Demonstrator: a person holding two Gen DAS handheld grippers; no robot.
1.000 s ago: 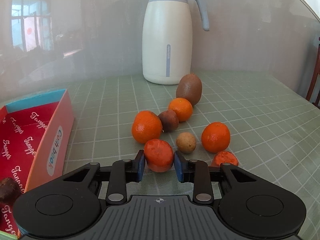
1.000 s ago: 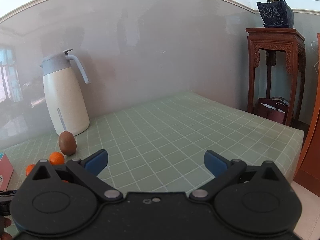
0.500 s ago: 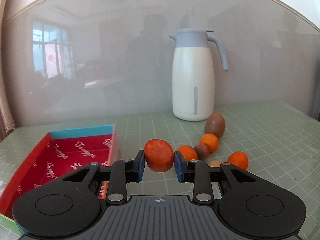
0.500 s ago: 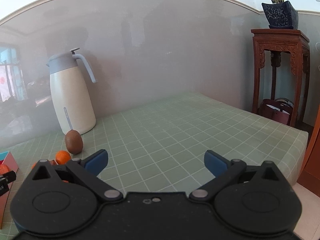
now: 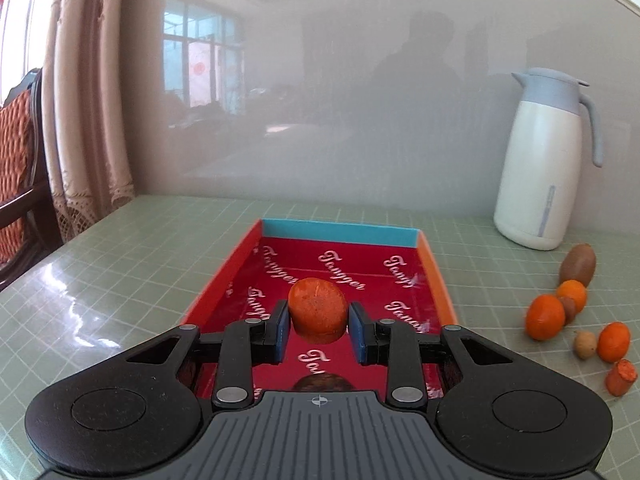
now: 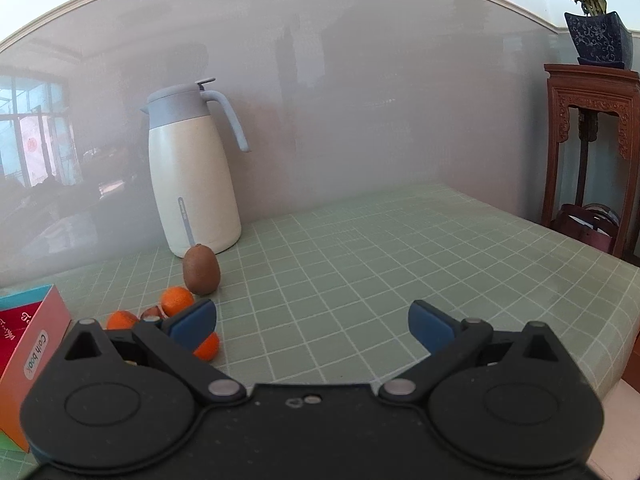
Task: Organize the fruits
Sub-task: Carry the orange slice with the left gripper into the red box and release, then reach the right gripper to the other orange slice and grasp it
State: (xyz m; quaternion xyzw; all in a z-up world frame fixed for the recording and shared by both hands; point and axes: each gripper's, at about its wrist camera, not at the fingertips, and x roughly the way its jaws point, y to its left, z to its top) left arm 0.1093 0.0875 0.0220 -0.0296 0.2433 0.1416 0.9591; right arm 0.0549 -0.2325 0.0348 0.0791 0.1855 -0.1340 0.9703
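Carrying an orange fruit piece [image 5: 318, 309], the left gripper [image 5: 318, 330] is clamped on it w/ both blue pads pressed to its sides, now hanging above the red box [image 5: 434, 270], roughly over the near-middle of the box floor. A sec ago this gripper was down on the surface [image 5: 152, 248] at the fruit pile w/ the box off at 9 o'clock; since then it has lifted and swung left, so the box is dead ahead at 12 and the pile sits out at 3 o'clock. Means pick is done, transport nearly done, only lower + release left for this piece.

Left on the surface, per left wrist view: kiwi [image 5: 578, 265], mandarins [image 5: 545, 317], a small tan fruit [image 5: 585, 344], a dark reddish fruit [image 5: 568, 309], and another cut orange piece [image 5: 621, 377], all near the white thermos jug [image 5: 540, 168]. A dark fruit [image 5: 322, 384] shows at the box's near end, mostly hidden by the gripper body.

Right gripper [image 6: 312, 326] is spread wide, holding nothing, idle at about the same spot but turned a bit more toward the jug [image 6: 192, 176] and kiwi [image 6: 201, 269]; the pile lies at its 10 o'clock.

Judgement: task early, most fruit not boxed yet.
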